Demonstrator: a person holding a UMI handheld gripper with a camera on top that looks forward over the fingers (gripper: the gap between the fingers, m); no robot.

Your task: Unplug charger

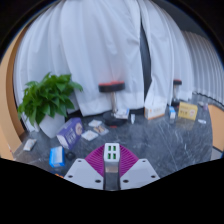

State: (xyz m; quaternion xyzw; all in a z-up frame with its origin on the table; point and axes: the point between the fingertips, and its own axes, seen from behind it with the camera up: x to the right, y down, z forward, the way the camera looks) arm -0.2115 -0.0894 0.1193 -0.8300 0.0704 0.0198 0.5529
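Note:
A white charger block (112, 153) with several green ports on its face stands upright between my fingers. The magenta pads (95, 159) press against it from both sides. My gripper (112, 160) is shut on the charger and holds it over the near part of the dark table (150, 135). I see no cable or socket; whatever is below the charger is hidden by the fingers.
A potted green plant (50, 100) stands at the left. A purple box (70, 130), a blue box (57, 155) and small cards lie ahead left. A brown box (155, 112) and a yellow box (187, 110) sit far right. A stool (112, 95) stands before white curtains.

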